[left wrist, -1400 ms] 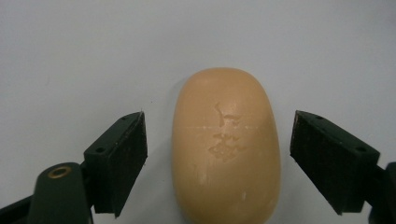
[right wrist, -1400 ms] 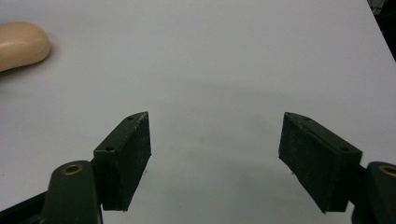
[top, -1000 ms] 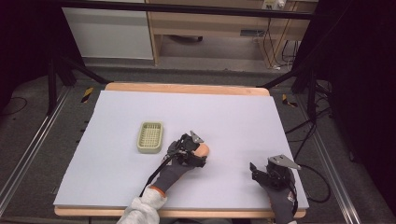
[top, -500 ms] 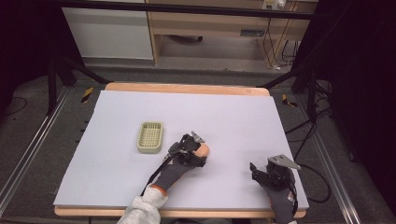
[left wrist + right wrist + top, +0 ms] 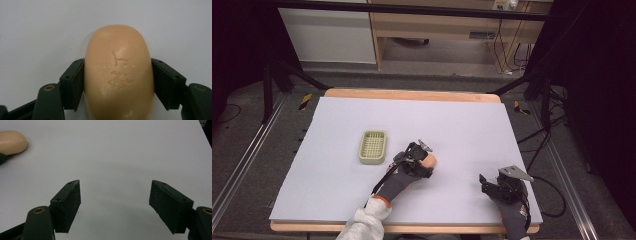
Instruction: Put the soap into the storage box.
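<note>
Left gripper view: the left gripper [image 5: 117, 82] had just closed its jaws onto a peach soap bar [image 5: 118, 72] lying on the desk [image 5: 332, 150], right of the soap dish [image 5: 373, 147]. The smooth, rounded bar could have squirted free under the squeeze. That dish sat empty. The right gripper [image 5: 115, 205] rested unclenched, farther right.

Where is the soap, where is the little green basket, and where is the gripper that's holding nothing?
soap [image 5: 118, 72], left gripper view, on its stamped top face.
green basket [image 5: 373, 160], high view, on its near rim.
right gripper [image 5: 115, 205], right gripper view, midway between its open jaw tips.
</note>
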The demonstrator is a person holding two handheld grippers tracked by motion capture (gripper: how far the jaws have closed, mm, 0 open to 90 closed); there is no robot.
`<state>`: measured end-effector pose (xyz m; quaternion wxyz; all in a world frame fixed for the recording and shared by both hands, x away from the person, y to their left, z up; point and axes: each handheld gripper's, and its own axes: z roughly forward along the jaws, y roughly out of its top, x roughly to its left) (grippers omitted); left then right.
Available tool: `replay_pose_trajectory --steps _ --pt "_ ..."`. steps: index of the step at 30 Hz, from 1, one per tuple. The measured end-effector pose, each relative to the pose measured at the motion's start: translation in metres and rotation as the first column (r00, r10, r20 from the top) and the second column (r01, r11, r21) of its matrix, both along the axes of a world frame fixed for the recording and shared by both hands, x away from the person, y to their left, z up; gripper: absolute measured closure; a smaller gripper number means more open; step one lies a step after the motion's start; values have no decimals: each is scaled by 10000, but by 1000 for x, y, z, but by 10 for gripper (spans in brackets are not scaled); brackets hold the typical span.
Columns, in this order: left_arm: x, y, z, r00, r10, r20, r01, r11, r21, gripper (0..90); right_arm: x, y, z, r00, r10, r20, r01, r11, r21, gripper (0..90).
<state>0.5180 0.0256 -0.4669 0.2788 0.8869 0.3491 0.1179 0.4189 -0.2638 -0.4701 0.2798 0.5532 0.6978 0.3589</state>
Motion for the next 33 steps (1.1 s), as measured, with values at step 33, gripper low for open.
replay_pose_trajectory --steps 33 --pt "-22 41 39 9975 344 619 -306 9976 -614 317 0 0 0 10000 3 -41 -3 10000 1 254"
